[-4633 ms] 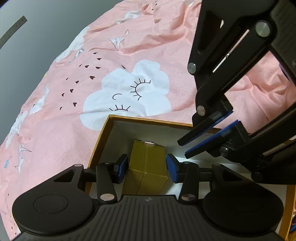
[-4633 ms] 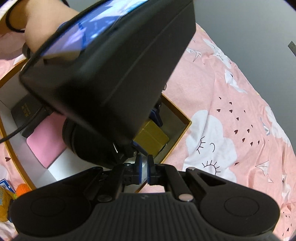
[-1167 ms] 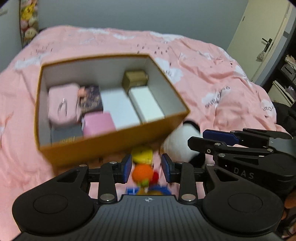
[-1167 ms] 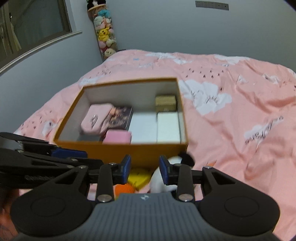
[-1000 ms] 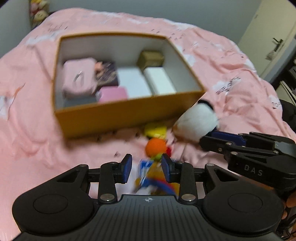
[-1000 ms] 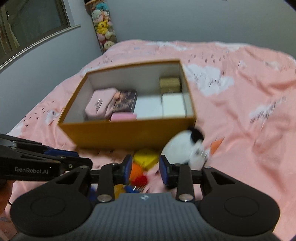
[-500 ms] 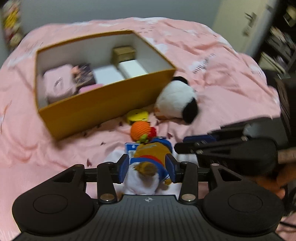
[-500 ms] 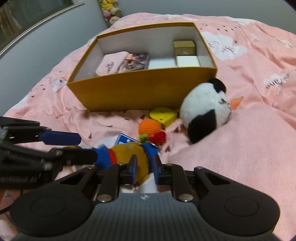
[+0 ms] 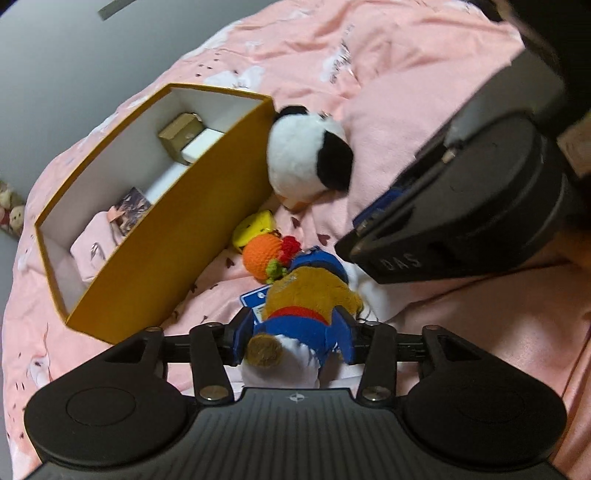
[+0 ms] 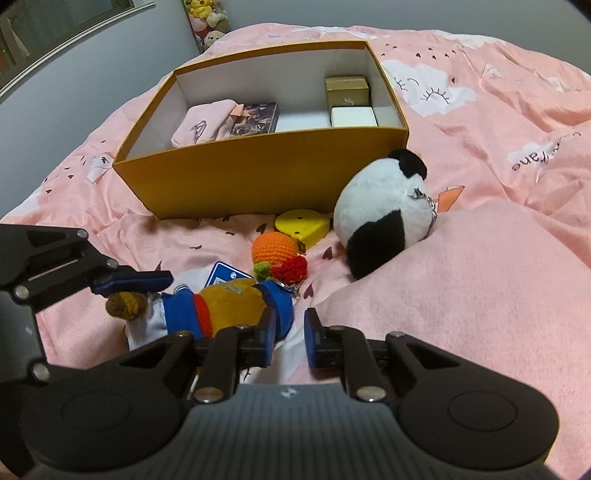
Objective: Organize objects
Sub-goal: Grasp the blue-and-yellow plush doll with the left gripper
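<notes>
Plush and squashy, the doll (image 9: 303, 314) sat between the left hand-held gripper (image 9: 295, 341) pads, apparently pinched at its waist; the right hand-held gripper (image 10: 288, 341) stood parted, empty.

A pink bedspread (image 10: 498, 122) printed with white clouds is covering the bed, and plush toys (image 10: 208, 22) are sitting stacked against the grey wall (image 10: 258, 11).

Bedroom — pink cloud-print duvet (image 10: 480, 122), shelved plushies (image 10: 207, 18)
</notes>
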`<action>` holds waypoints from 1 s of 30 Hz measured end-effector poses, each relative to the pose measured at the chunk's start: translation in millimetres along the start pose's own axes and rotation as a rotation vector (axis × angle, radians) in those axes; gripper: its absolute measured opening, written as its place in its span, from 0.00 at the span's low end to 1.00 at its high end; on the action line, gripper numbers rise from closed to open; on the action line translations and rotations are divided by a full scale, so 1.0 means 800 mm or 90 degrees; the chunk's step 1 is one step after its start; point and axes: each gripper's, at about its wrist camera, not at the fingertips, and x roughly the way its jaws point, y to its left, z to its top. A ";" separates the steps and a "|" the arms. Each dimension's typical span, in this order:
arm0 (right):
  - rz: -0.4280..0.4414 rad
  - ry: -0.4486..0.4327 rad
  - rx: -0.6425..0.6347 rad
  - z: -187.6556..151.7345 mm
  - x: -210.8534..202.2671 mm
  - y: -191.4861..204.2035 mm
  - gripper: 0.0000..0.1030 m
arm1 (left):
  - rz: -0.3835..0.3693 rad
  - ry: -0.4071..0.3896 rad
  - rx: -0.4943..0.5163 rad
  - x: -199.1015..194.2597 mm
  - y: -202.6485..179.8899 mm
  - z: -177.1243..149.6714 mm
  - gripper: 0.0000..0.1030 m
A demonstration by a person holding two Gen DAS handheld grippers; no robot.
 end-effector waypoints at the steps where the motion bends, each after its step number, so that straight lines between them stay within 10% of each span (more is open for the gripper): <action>1: 0.001 0.002 0.002 0.000 0.001 -0.001 0.17 | 0.004 0.008 0.009 0.004 -0.003 0.001 0.55; 14: 0.004 0.007 -0.003 0.003 -0.002 -0.007 0.19 | 0.033 0.026 0.047 0.030 -0.025 -0.005 0.57; 22: -0.004 -0.003 -0.007 0.009 -0.006 -0.009 0.19 | -0.008 -0.018 -0.095 0.008 0.017 -0.017 0.45; 24: -0.008 -0.009 -0.011 0.013 -0.008 -0.009 0.22 | -0.029 -0.038 -0.152 0.001 0.036 -0.020 0.12; 30: -0.035 -0.033 -0.030 0.031 -0.014 -0.013 0.25 | -0.074 -0.043 -0.285 0.000 0.088 -0.032 0.11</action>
